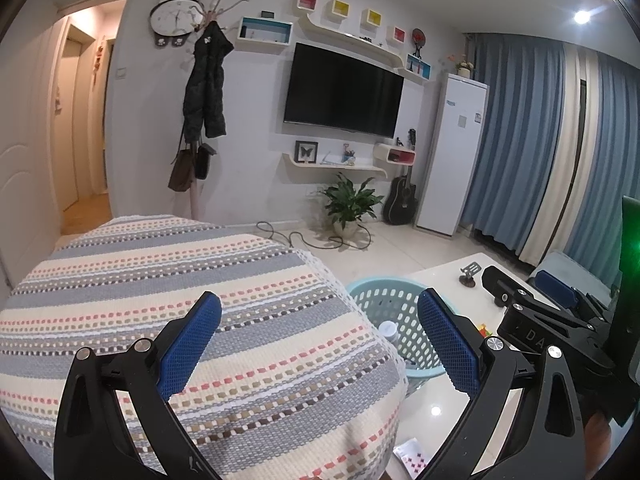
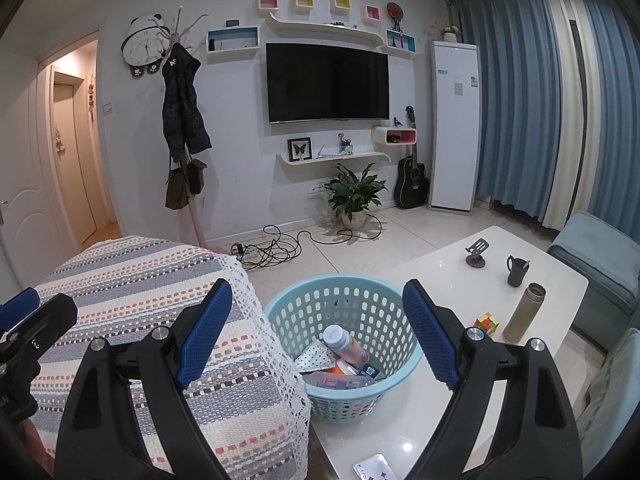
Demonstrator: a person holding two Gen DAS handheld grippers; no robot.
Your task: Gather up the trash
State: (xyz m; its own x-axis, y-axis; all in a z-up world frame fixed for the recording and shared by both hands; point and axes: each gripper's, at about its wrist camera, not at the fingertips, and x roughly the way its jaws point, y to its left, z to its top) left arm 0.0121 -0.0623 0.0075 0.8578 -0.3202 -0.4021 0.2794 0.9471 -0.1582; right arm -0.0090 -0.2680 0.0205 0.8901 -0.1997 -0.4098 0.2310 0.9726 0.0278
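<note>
A light blue perforated basket (image 2: 384, 390) stands on the white table's near left corner. Inside lie a white-capped pink bottle (image 2: 346, 345), a dotted wrapper (image 2: 316, 356) and other packets. My right gripper (image 2: 318, 334) is open and empty, held above and in front of the basket. My left gripper (image 1: 320, 340) is open and empty over the striped cloth, with the basket (image 1: 384, 304) partly hidden behind the cloth edge. A card with red diamonds (image 2: 374, 468) lies on the table's front edge; it also shows in the left wrist view (image 1: 412, 456).
A striped woven cloth (image 2: 160, 300) covers furniture at left. The white table (image 2: 460, 280) holds a phone stand (image 2: 477, 254), black mug (image 2: 517, 272), metal flask (image 2: 524, 312) and puzzle cube (image 2: 487, 323). A blue seat (image 2: 600, 256) stands right. Cables (image 2: 276, 250) and a plant (image 2: 354, 194) lie beyond.
</note>
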